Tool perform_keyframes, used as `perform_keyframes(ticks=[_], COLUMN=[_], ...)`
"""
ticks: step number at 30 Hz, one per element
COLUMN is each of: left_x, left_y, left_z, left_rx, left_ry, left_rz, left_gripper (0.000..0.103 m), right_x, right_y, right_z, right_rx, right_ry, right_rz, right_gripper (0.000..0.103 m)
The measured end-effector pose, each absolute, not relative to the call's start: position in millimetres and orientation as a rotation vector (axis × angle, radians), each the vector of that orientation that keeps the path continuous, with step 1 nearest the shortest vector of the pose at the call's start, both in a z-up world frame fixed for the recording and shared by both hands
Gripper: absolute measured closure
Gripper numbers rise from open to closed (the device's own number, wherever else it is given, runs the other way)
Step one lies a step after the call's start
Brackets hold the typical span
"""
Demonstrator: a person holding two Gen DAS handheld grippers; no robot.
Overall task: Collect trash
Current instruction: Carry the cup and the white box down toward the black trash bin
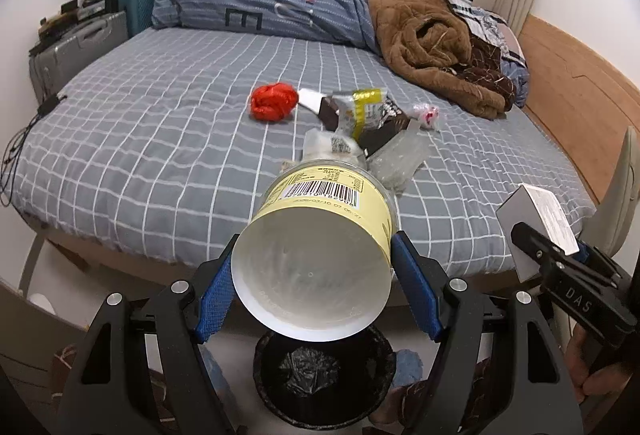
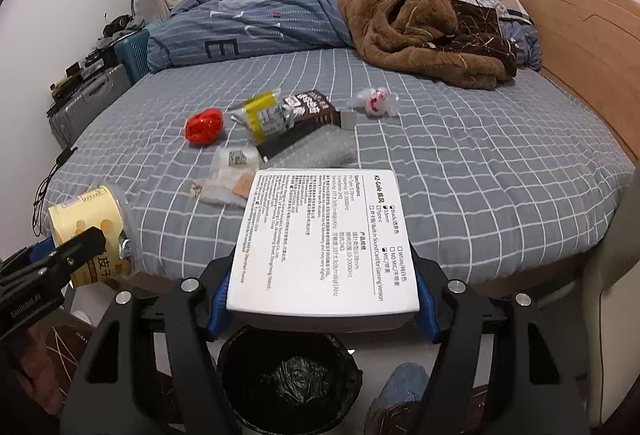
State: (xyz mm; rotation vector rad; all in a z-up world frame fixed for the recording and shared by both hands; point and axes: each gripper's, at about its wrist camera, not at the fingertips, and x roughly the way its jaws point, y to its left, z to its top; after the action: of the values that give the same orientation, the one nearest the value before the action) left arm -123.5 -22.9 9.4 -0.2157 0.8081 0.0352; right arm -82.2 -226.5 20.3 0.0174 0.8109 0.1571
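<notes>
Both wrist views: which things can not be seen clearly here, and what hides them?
- Round black lined trash bin: left wrist view, its far rim is covered by the pale yellow plastic tub in the left claw.
- Same bin: right wrist view, its top is cut by the white printed cardboard box in the right claw.
- Tub contents: the open mouth faces away.
- Small print on the box: too small to read.

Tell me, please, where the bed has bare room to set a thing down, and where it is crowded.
Bare sheet lies left of the red bag, up to the folded duvet, and right of the pink wrapper, below the brown blanket. The middle is crowded: yellow packet, brown carton and bubble wrap touch or overlap.
</notes>
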Motion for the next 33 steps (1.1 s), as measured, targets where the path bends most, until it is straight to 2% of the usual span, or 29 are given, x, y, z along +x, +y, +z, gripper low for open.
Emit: perform_keyframes(ticks=[10,33], left_x=[-141,-137], left_y=[-24,-22], left_z=[-29,-160], left_rx=[-0.218,-0.175], left_ry=[0.878,1.084], left_rz=[0.037,0.099], left_gripper=[0.031,0.031], right_x=[-94,-94], right_y=[-221,-214], right_z=[-21,-140], right_rx=[0.016,0.008], right_ry=[0.889,1.136], right_rz=[0.15,0.159], right_gripper=[0.037,0.037])
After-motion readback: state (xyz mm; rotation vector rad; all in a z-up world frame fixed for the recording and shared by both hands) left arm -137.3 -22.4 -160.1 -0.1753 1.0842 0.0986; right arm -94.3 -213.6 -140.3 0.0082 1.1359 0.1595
